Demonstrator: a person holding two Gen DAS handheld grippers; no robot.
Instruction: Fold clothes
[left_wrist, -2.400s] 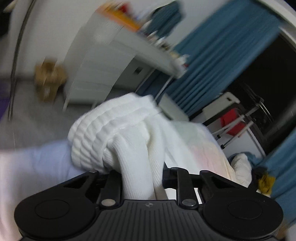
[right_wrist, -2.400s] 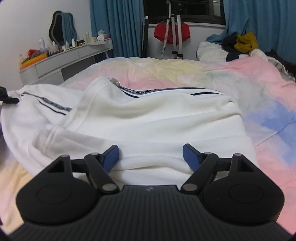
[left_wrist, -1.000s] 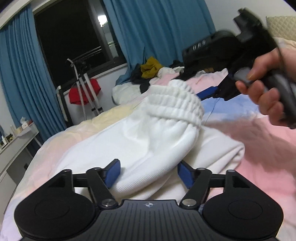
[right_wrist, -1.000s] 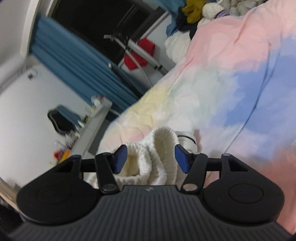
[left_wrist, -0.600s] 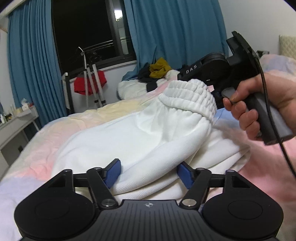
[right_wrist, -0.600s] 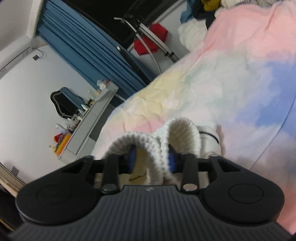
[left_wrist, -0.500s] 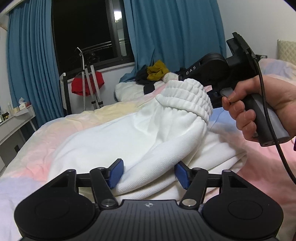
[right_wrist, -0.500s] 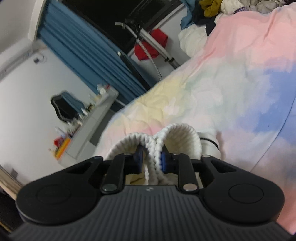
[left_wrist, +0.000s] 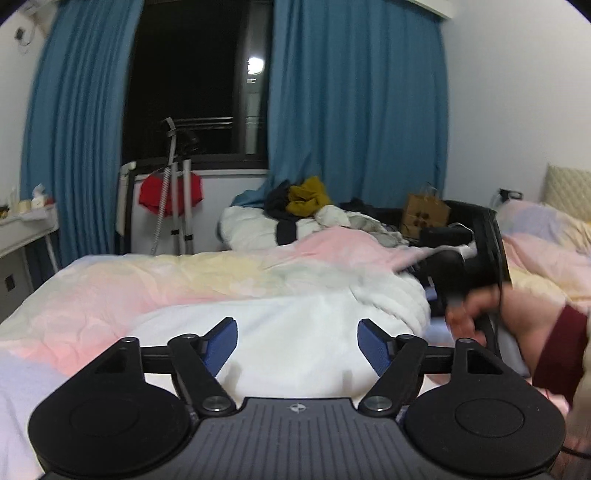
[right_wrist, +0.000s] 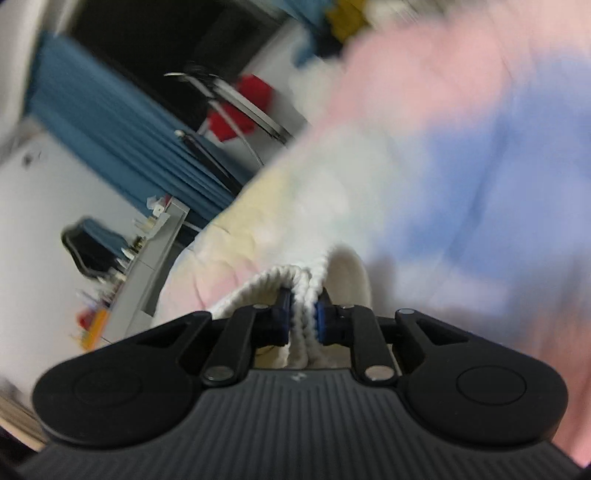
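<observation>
A white sweatshirt (left_wrist: 295, 332) lies folded on the pastel bedspread (left_wrist: 184, 280). My left gripper (left_wrist: 296, 341) is open and empty, held just above the garment's near part. My right gripper (right_wrist: 302, 314) is shut on the sweatshirt's white ribbed cuff (right_wrist: 295, 282), which bunches between the blue pads. In the left wrist view the right gripper's black body (left_wrist: 465, 266) and the hand holding it sit at the garment's right end, low over the bed. The right wrist view is motion-blurred.
A pile of clothes (left_wrist: 295, 214) lies at the bed's far end. A metal stand with a red cloth (left_wrist: 170, 192) stands by the dark window and blue curtains. A white dresser (left_wrist: 22, 229) is at the left. A paper bag (left_wrist: 424, 210) sits far right.
My right gripper closed on the ribbed cuff and carried it down and to the right. The raised sleeve now lies low. My left gripper stays open and has drawn back from the sleeve.
</observation>
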